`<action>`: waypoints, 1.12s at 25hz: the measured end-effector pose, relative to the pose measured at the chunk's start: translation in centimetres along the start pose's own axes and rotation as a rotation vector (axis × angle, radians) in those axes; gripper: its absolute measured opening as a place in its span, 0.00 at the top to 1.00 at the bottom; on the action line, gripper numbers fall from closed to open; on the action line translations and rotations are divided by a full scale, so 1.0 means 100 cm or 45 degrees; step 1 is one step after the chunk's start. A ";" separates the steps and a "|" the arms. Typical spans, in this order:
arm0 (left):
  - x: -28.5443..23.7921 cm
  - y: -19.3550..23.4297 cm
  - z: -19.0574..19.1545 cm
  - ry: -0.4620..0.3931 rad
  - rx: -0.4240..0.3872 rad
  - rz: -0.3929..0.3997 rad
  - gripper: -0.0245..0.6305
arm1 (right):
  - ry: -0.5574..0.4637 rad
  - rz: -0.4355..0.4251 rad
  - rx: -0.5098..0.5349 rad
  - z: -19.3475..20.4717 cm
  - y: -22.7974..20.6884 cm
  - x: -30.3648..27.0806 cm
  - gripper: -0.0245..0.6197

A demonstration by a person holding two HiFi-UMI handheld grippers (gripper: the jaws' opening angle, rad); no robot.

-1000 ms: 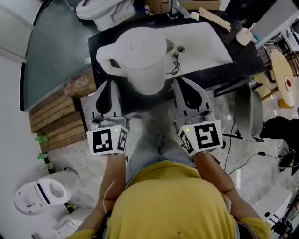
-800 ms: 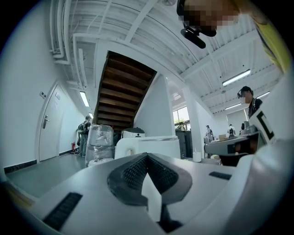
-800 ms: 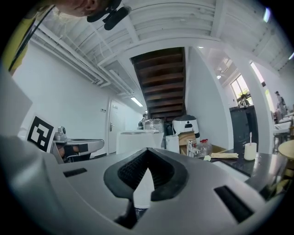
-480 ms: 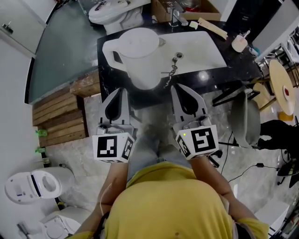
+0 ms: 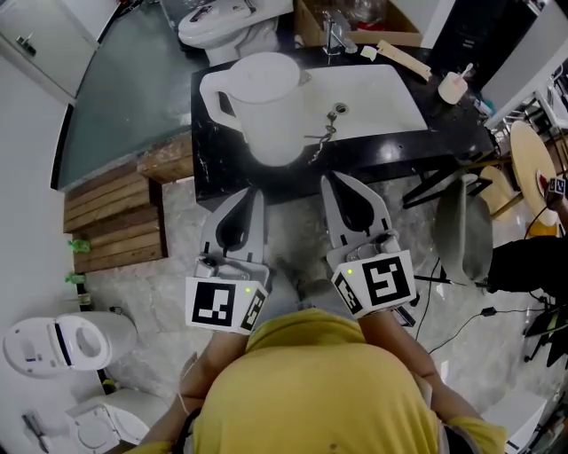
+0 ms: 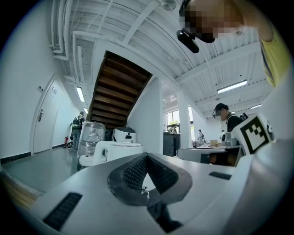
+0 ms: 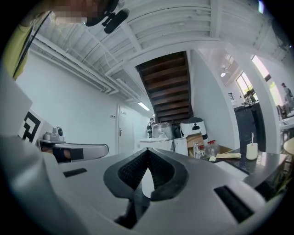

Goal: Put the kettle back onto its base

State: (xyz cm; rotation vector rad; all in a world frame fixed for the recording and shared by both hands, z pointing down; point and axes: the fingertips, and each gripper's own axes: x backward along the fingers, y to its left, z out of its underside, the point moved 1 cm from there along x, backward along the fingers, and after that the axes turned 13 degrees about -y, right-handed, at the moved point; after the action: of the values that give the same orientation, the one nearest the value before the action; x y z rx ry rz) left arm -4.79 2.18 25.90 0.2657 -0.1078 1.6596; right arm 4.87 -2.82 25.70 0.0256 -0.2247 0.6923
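The white kettle (image 5: 264, 106) stands upright on the black counter (image 5: 217, 173), left of the sink, handle to the left. I cannot see its base under it. My left gripper (image 5: 251, 191) hangs over the floor in front of the counter, shut and empty. Beside it, my right gripper (image 5: 330, 178) is also shut with nothing in it. Both point at the counter, apart from the kettle. In the left gripper view the kettle (image 6: 112, 152) shows beyond the closed left gripper (image 6: 147, 157). In the right gripper view the right gripper (image 7: 148, 151) is level, with the kettle (image 7: 158, 145) far behind it.
A white sink basin (image 5: 382, 97) with a faucet (image 5: 335, 31) fills the counter's right side. A toilet (image 5: 229, 19) stands behind the counter and another toilet (image 5: 62, 341) at lower left. Wooden pallets (image 5: 111, 226) lie at the left, and a grey chair (image 5: 463, 230) stands at the right.
Both grippers have drawn back from beside the kettle toward the person. The kettle stays on the counter.
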 end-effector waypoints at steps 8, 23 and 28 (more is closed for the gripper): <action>0.011 -0.009 -0.001 0.031 0.008 0.042 0.95 | 0.011 -0.056 -0.014 -0.011 0.024 0.009 0.94; 0.026 -0.012 -0.001 0.084 0.050 0.161 0.95 | 0.064 -0.068 0.052 -0.008 0.057 0.017 0.94; 0.031 -0.010 -0.005 0.066 0.026 0.200 0.95 | 0.072 -0.048 0.077 -0.008 0.064 0.018 0.94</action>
State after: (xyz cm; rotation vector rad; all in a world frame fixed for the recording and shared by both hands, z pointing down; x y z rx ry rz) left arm -4.15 5.38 26.10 0.2341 -0.0745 1.8231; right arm 2.24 3.32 24.98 0.0679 -0.1489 0.6609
